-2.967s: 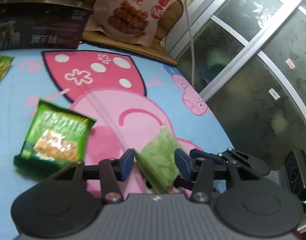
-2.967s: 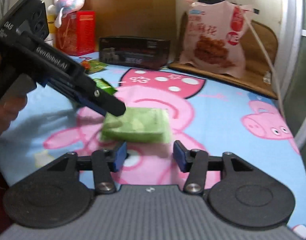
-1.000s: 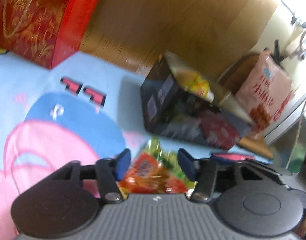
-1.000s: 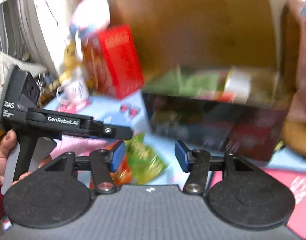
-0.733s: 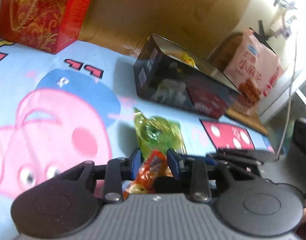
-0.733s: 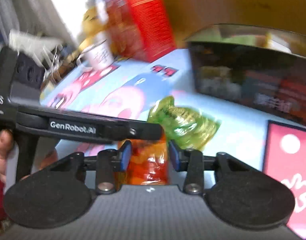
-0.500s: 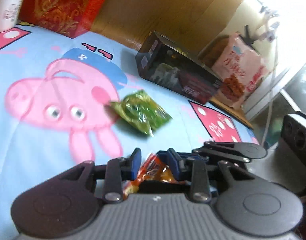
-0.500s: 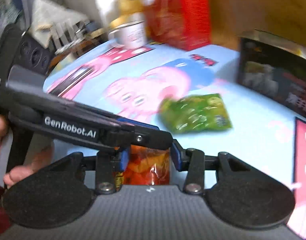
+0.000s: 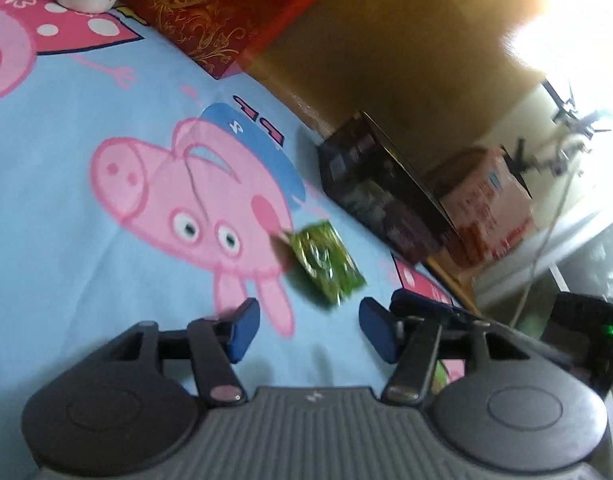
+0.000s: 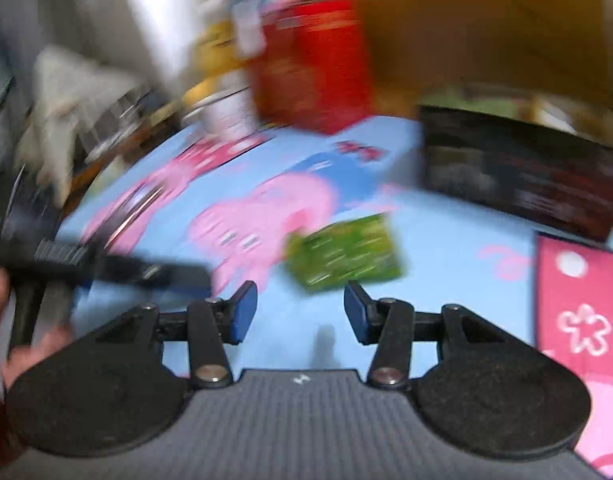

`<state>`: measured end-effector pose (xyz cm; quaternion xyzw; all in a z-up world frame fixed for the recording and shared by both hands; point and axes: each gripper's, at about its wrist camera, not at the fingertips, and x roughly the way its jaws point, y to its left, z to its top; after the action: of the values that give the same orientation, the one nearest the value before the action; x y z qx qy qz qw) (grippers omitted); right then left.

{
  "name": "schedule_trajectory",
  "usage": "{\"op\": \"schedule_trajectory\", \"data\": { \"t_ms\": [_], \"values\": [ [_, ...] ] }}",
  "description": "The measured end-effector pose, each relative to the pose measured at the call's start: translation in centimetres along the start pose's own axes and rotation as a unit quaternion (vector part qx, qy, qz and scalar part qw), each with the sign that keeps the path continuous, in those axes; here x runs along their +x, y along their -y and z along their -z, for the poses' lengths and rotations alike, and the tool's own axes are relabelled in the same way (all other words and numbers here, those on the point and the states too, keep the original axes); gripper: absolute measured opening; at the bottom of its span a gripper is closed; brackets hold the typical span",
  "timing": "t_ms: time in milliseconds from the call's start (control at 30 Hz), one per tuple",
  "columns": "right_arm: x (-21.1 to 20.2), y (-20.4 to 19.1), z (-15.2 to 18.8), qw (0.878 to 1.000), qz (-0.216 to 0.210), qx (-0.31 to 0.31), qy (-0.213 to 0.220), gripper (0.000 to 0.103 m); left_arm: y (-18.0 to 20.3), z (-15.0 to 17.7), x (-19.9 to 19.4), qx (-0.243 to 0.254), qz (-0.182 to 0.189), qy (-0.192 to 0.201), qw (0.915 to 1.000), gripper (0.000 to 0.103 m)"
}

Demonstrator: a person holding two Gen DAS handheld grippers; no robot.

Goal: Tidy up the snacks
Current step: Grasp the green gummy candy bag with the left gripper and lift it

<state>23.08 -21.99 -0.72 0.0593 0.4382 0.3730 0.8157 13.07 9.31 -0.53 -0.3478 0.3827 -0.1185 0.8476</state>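
Gone from both my grippers is the orange snack packet.
My left gripper (image 9: 308, 330) and right gripper (image 10: 300, 312) gape wide, empty; green snack packet (image 9: 324, 266) lies on the cartoon-pig bedsheet (image 9: 86, 220).

The left wrist camera sits low behind its own gripper (image 9: 308, 332), tilted, looking across the cartoon-print cloth (image 9: 86, 240) toward a wooden wall. The right wrist camera looks the same general way from behind its gripper (image 10: 300, 312), close above the cloth (this view is badly blurred). Both views take in the green snack packet (image 9: 324, 266) (image 10: 344, 258), the dark box (image 9: 380, 200) (image 10: 518, 168) and the red box (image 9: 222, 8) (image 10: 314, 64).
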Motion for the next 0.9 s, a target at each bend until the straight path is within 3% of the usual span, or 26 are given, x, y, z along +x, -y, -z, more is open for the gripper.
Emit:
{"op": "schedule_trajectory", "data": {
  "t_ms": [167, 267, 333, 433, 567, 700, 767, 800, 900],
  "values": [
    [3.1, 3.8, -2.6, 0.996, 0.031, 0.078, -0.026, 0.044, 0.0, -1.4, 3.1, -0.034, 0.007, 0.009, 0.9994, 0.056],
    [3.7, 4.2, -2.3, 0.994, 0.014, 0.102, -0.031, 0.037, 0.0, -1.6, 4.0, -0.032, 0.007, 0.010, 0.9994, 0.039],
    [3.8, 3.4, -1.8, 0.994, -0.011, 0.100, -0.045, 0.030, -0.3, -1.5, 4.3, -0.024, 0.003, 0.000, 0.9997, 0.018],
    [3.2, 0.6, -0.5, 0.998, -0.010, 0.050, -0.048, 0.029, -1.5, -1.5, 3.2, -0.028, 0.006, 0.000, 0.9996, 0.019],
    [2.9, -2.6, 1.6, 0.996, -0.059, 0.030, -0.066, 0.029, -3.5, -0.6, -0.1, -0.025, 0.016, 0.004, 0.9996, 0.018],
    [2.9, -6.7, 3.5, 0.992, -0.091, -0.035, -0.083, 0.033, -5.7, 1.0, -4.5, -0.039, 0.015, 0.021, 0.9989, 0.019],
    [3.0, -9.4, 4.7, 0.987, -0.095, -0.100, -0.079, 0.039, -7.1, 1.8, -6.5, -0.063, 0.019, 0.027, 0.9975, 0.019],
    [3.2, -10.8, 5.2, 0.983, -0.088, -0.140, -0.074, 0.049, -7.8, 2.2, -7.3, -0.074, 0.020, 0.031, 0.9966, 0.019],
    [4.1, -14.9, 7.2, 0.961, -0.061, -0.262, -0.064, 0.064, -8.6, 2.5, -8.9, -0.089, 0.011, 0.040, 0.9952, 0.019]
  ]
}}
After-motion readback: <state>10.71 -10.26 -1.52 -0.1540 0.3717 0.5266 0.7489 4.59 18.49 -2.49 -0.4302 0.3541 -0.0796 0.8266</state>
